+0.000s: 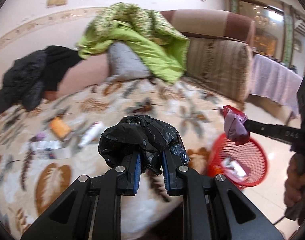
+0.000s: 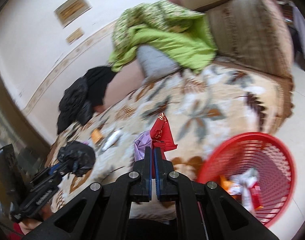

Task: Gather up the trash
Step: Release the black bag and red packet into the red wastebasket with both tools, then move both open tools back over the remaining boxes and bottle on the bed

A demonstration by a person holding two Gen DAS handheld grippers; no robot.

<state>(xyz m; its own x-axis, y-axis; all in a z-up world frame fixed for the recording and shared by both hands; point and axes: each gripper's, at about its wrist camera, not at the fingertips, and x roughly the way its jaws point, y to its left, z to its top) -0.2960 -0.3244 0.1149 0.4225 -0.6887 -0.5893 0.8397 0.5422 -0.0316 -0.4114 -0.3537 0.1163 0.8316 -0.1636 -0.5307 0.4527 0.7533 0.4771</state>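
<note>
Left fingers (image 1: 150, 161) clamp crinkled black bag (image 1: 140, 138); right fingers (image 2: 153, 154) pinch glossy red wrapper (image 2: 162, 134).

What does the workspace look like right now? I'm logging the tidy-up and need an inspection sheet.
Surface: sofa seat under a leaf-patterned blanket; pale tiled floor beside it.
Job's things: red basket on the floor by the sofa, already holding wrappers; black plastic bag and red and purple wrappers held in the grippers.
Clutter: orange packet, white tube and a flat pack lie on the blanket.
Grippers: left gripper shut on the black plastic bag; right gripper shut on the wrappers.
Cables: nothing seen.
Surroundings: green cloth, grey cushion, black jacket, covered table.
</note>
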